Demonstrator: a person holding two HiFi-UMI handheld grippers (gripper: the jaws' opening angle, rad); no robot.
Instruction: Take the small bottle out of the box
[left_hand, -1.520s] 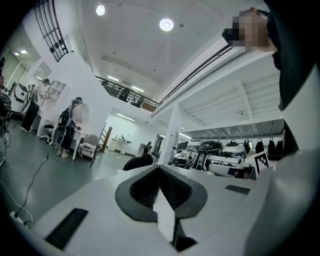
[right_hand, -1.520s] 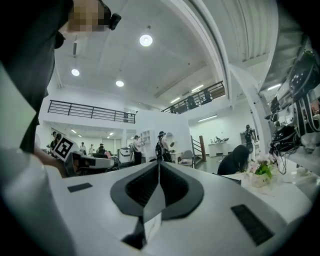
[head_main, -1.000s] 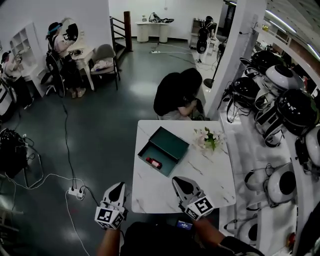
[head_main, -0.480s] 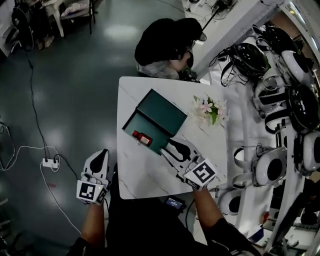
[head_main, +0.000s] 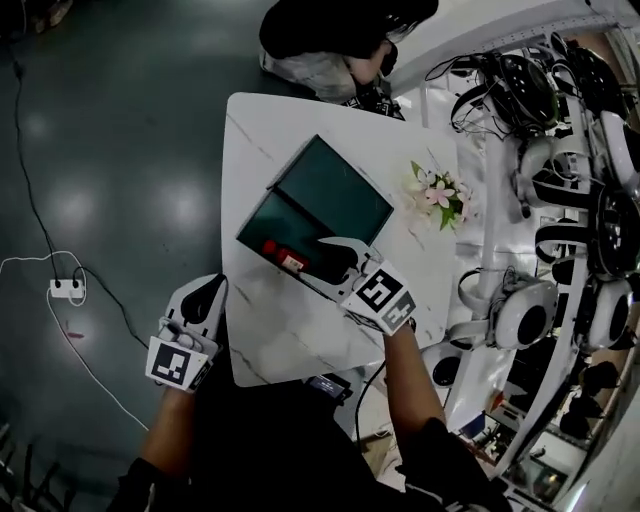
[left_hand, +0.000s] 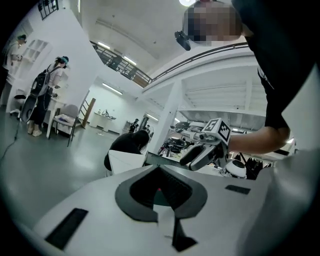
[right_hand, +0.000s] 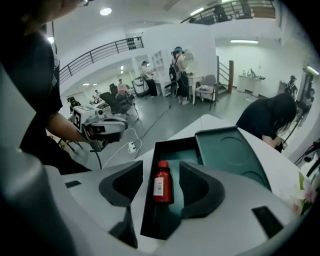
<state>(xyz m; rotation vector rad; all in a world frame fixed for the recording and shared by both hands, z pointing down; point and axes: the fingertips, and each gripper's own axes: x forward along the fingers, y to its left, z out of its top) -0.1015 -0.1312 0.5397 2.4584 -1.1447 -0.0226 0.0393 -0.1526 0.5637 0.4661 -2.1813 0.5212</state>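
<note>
Head view: right gripper (head_main: 326, 258) hovered over the open dark green box (head_main: 262, 220) on the white marble table (head_main: 280, 335), small red bottle (head_main: 281, 255) lying inside by its tips. Left gripper view: left gripper (left_hand: 160, 175) clenched, empty. Right gripper view: jaws spread, bottle (right_hand: 162, 186) between them, touching neither

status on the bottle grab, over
Right gripper open, jaws either side of small bottle, not closed. Bottle lying flat in open box. Left gripper shut, empty, beside table. Nothing blocking.
</note>
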